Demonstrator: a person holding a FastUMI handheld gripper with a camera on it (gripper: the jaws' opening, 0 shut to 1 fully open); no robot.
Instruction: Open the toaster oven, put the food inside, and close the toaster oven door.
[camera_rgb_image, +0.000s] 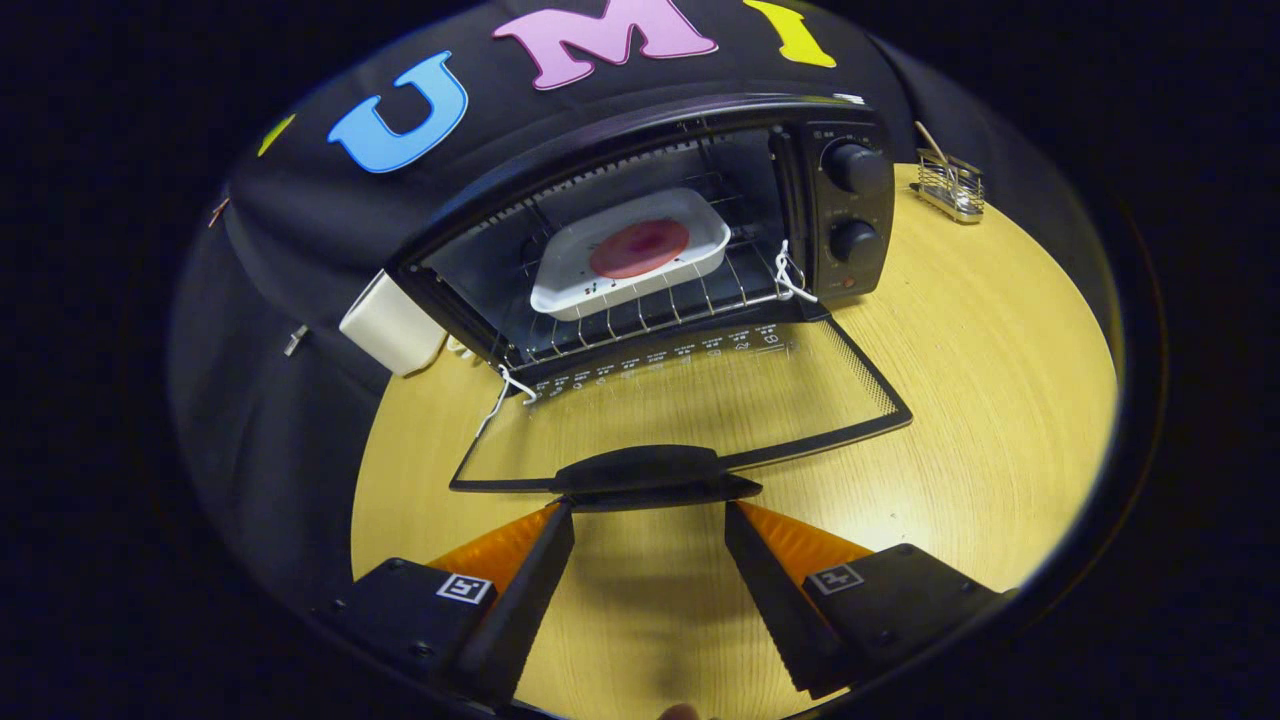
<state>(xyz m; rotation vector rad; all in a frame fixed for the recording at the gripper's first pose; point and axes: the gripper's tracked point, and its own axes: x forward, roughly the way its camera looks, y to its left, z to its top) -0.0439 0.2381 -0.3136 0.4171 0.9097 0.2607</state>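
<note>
With the food (640, 247) already resting in its white tray (570, 275) on the wire rack (640, 315) inside the toaster oven (650, 230), I judge the closing step is in hand. My hand-held gripper (650, 515) holds its fingers spread wide, gripping nothing, tips just short of the dark handle (645, 470) on the lowered door (700, 400) at 12 o'clock. Next move as I read it: get under the handle and swing the door up until it seats. Door is a glass panel in a thin dark frame, lying flat on the wood-grain table (980, 380). Two round knobs (855, 168) sit at 1 o'clock; a small wire holder (950, 187) stands beyond them.
</note>
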